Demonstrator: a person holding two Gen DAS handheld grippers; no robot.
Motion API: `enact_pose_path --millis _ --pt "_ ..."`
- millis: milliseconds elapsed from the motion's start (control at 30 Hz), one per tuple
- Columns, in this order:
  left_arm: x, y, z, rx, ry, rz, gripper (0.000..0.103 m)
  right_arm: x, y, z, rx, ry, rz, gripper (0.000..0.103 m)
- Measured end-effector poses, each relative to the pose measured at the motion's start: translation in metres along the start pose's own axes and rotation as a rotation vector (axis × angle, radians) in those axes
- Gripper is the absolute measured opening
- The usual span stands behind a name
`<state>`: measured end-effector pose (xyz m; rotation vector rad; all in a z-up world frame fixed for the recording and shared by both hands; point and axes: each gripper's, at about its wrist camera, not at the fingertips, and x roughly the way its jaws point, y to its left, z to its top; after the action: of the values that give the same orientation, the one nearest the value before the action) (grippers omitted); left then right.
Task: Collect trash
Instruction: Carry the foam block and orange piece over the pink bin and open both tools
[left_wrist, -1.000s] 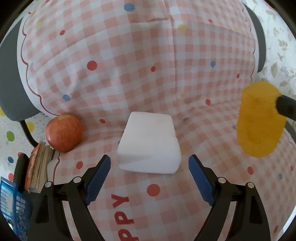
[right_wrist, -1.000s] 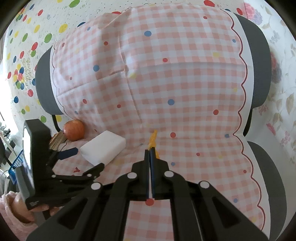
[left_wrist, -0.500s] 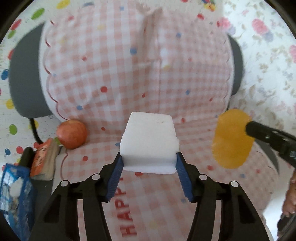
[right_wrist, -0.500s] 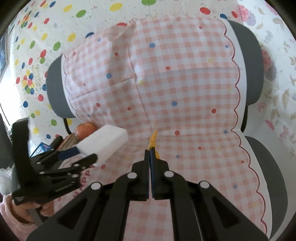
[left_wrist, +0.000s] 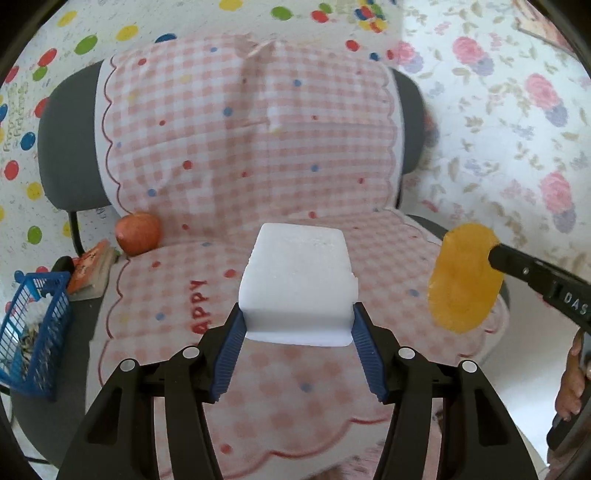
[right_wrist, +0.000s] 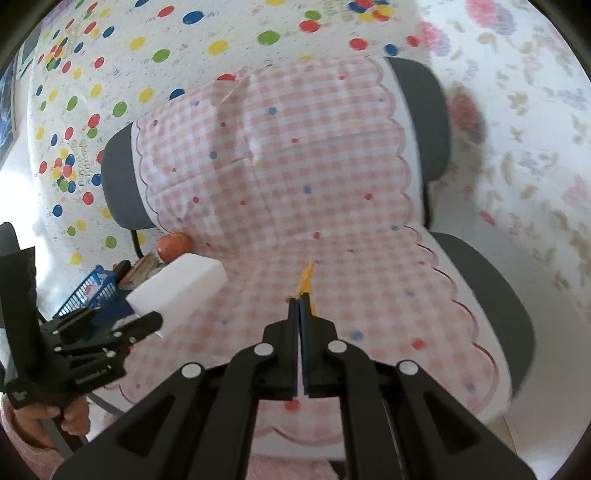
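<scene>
Lifted off the seat, white block (left_wrist: 299, 284) in left fingers, right pinching orange piece (left_wrist: 466, 282); blue basket (left_wrist: 35, 332) seemingly holds scraps.

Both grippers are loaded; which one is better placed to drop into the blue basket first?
Left. The left gripper, holding the white block, is on the blue basket's side.

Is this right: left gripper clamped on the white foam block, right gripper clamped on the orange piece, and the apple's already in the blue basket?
Not quite. The apple is not in the blue basket; the left wrist view shows it on the chair seat against the backrest. The rest holds: left gripper clamped on the white foam block, right gripper clamped on the orange piece.
</scene>
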<state>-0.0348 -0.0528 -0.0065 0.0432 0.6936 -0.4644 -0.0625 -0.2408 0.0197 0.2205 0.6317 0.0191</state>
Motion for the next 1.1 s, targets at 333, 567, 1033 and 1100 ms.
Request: enact_pose_path --millis 333,567,1033,1100 --pt "-0.034 -0.071 -0.035 0.082 -0.044 -0.171 0.059 -0.071 -0.027 -0.047 0.081 -0.04 -0.093 0.002" --pt "-0.041 -0.12 -0.068 0.162 -0.018 -0.274 0.06 -0.113 -0.039 -0.088 0.097 -0.039 -0.201 0.002" --pt "-0.04 -0.183 -0.117 0.307 0.091 -0.381 0.06 -0.157 -0.067 -0.162 0.178 0.008 -0.316 0.002" --pt "-0.038 -0.19 -0.12 0.325 0.104 -0.386 0.06 -0.159 -0.07 -0.165 0.186 0.01 -0.314 0.002"
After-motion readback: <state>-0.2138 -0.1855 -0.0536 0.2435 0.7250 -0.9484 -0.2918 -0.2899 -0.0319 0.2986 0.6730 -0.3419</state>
